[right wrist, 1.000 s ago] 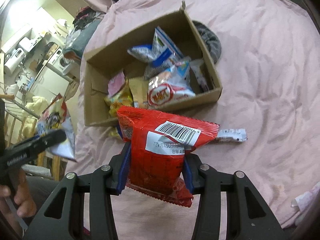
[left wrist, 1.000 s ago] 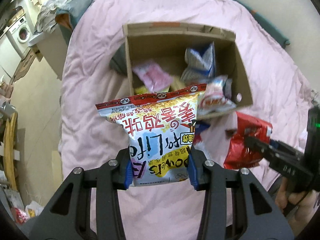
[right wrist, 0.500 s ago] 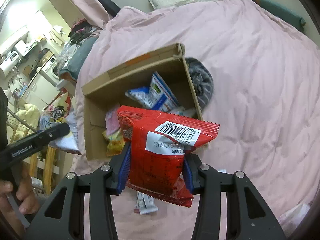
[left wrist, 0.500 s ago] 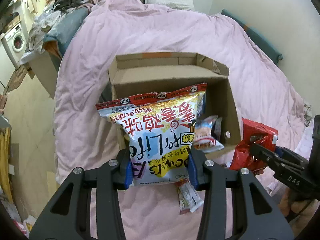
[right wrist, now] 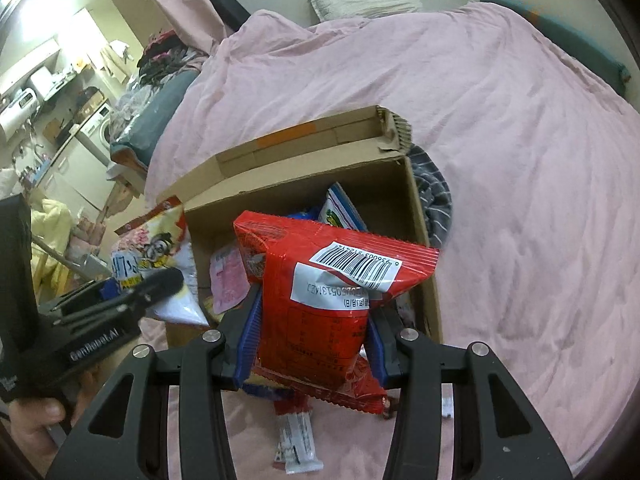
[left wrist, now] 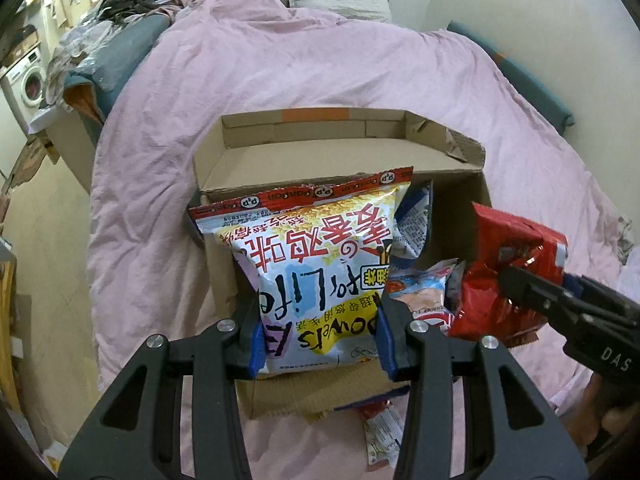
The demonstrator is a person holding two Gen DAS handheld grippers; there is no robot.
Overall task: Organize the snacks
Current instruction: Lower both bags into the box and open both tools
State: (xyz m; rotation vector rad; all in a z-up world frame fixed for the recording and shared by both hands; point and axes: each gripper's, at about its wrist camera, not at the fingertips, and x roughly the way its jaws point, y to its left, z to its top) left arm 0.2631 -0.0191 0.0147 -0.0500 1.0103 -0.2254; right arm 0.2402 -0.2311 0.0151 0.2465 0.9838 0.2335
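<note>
Both bags had moved over the box (left wrist: 340, 148). Left gripper (left wrist: 320, 334) pinched a white bag (left wrist: 320, 256), right gripper (right wrist: 310, 342) a red bag (right wrist: 320, 292). Several snacks were boxed; a packet (right wrist: 298, 446) lay at 6 o'clock.

Pink-covered bed (right wrist: 520, 128) carries open cardboard box (right wrist: 416, 208); striped cloth (right wrist: 436, 200) beside box; small snack packet (right wrist: 296, 444) on cover.
</note>
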